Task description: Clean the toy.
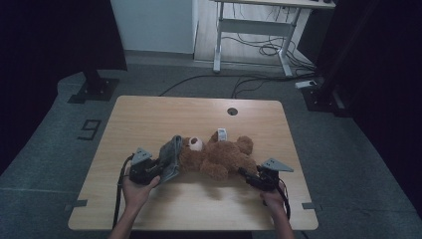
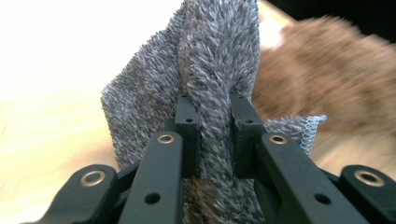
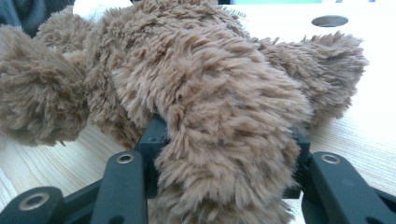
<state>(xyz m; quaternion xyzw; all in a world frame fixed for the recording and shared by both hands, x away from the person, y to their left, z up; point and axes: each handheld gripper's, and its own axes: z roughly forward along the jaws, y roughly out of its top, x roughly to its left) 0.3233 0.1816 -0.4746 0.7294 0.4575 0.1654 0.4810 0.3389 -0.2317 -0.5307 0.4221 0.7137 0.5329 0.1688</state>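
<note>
A brown teddy bear [image 1: 219, 155] lies on its back in the middle of the wooden table [image 1: 149, 114], head toward the left. A grey fuzzy cloth [image 1: 170, 158] stands bunched at the bear's head. My left gripper [image 1: 160, 167] is shut on a fold of that grey cloth [image 2: 219, 93], which rises between its jaws with the bear [image 2: 327, 79] blurred behind. My right gripper [image 1: 247, 175] is shut on the bear's furry leg [image 3: 224, 140], which bulges out between both jaws.
A round cable hole [image 1: 232, 111] sits near the table's far edge. A white tag [image 1: 222, 133] sticks up from the bear. Beyond the table stand a desk frame [image 1: 249, 30] and loose cables on the floor.
</note>
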